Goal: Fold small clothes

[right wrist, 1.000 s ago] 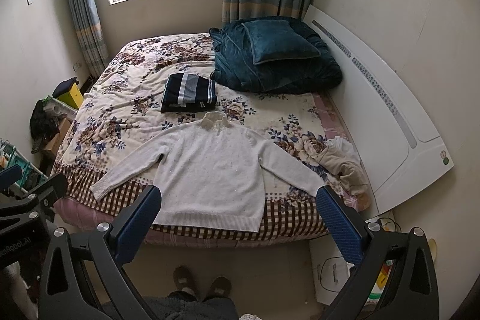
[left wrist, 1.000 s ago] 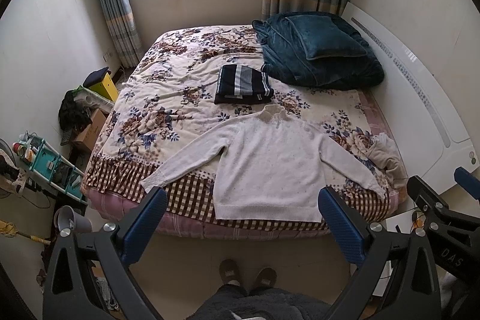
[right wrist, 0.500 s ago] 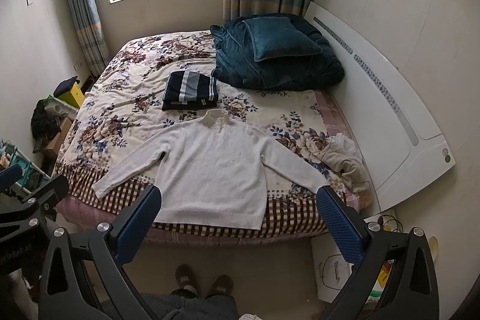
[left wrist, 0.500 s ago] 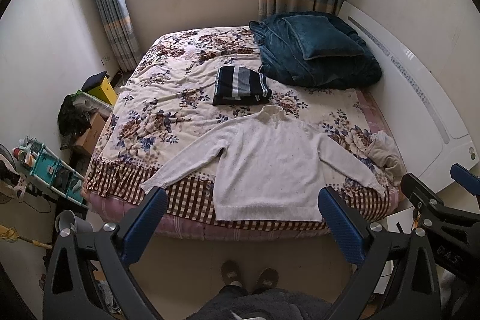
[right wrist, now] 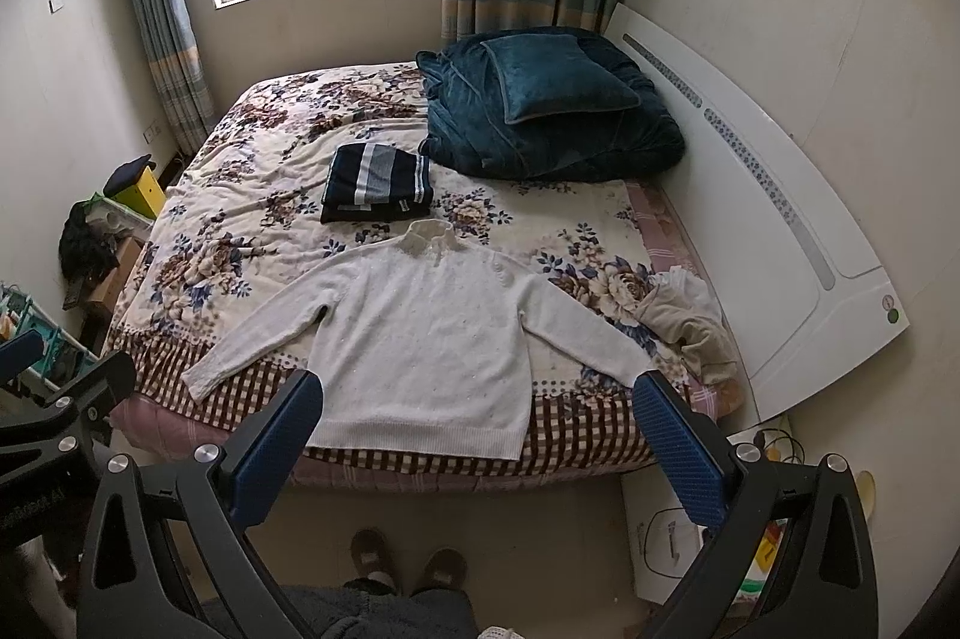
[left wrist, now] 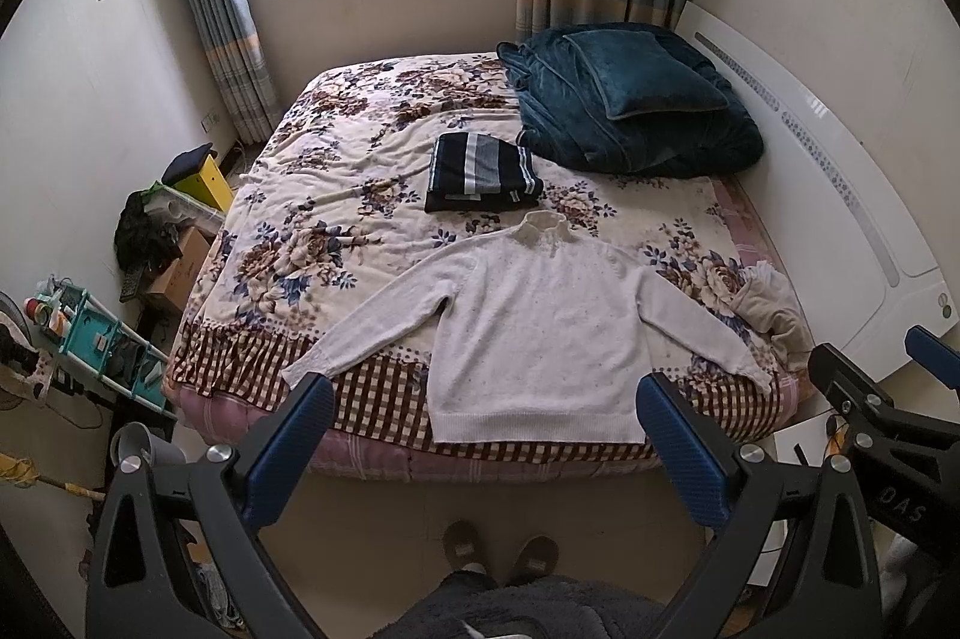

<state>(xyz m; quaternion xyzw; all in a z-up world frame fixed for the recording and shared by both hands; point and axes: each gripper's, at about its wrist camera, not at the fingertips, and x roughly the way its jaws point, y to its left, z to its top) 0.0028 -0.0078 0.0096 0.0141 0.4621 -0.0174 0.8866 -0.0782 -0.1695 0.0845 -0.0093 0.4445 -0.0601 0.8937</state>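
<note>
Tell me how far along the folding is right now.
Done: one striped garment lies folded behind the collar of the white sweater. In hand: nothing; the left hand-held gripper and right hand-held gripper are both open, above the floor short of the bed. Left: the sweater lies flat, sleeves spread, unfolded, and a crumpled beige garment waits at the bed's right edge.
</note>
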